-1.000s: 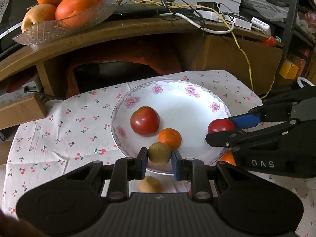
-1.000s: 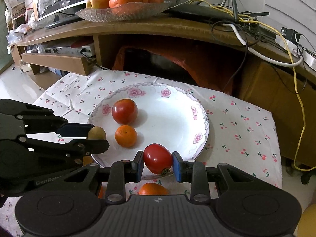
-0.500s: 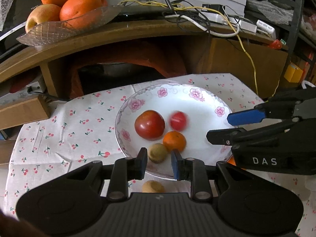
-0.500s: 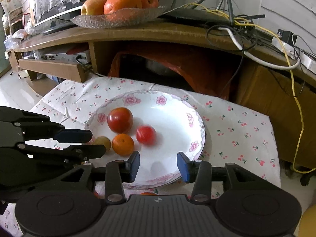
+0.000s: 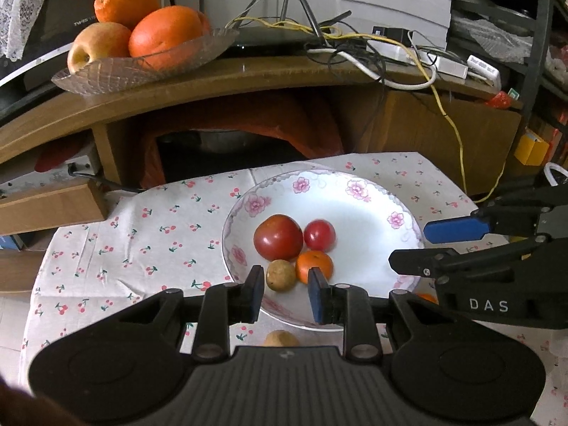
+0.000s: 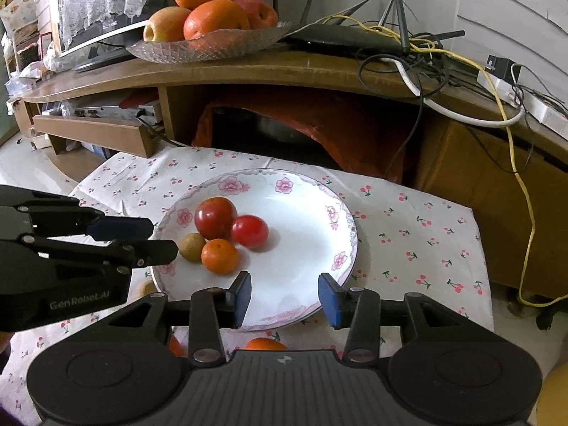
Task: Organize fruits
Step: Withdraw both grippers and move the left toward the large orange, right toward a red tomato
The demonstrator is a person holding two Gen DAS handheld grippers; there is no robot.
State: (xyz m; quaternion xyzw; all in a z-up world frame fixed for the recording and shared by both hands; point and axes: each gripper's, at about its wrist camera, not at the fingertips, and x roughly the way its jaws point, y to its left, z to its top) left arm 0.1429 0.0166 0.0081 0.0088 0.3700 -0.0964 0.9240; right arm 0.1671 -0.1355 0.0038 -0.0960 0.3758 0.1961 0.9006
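Fruit count on the floral plate [image 6: 349, 238] stands at four, touching in a cluster: large tomato [image 6: 214, 217], small tomato [image 6: 249, 230], mandarin [image 6: 219, 256] and brownish kiwi-like fruit [image 6: 191, 246]. We note both claws empty: left gripper [image 5: 285, 293] jaws narrowly parted around nothing, right gripper [image 6: 284, 298] spread over the plate's near rim. We judge the task partway, since a brown fruit [image 5: 280, 339] and an orange fruit [image 6: 265, 344] lie on the cherry-print cloth [image 6: 408, 234].

Place: a lived-in home room.
Far: wooden TV stand [image 6: 248, 71] with a glass fruit dish [image 6: 209, 44], router [image 6: 340, 37] and tangled cables [image 6: 426, 71].
Near: cherry-print tablecloth [image 6: 408, 234] under a floral plate [image 6: 301, 234].
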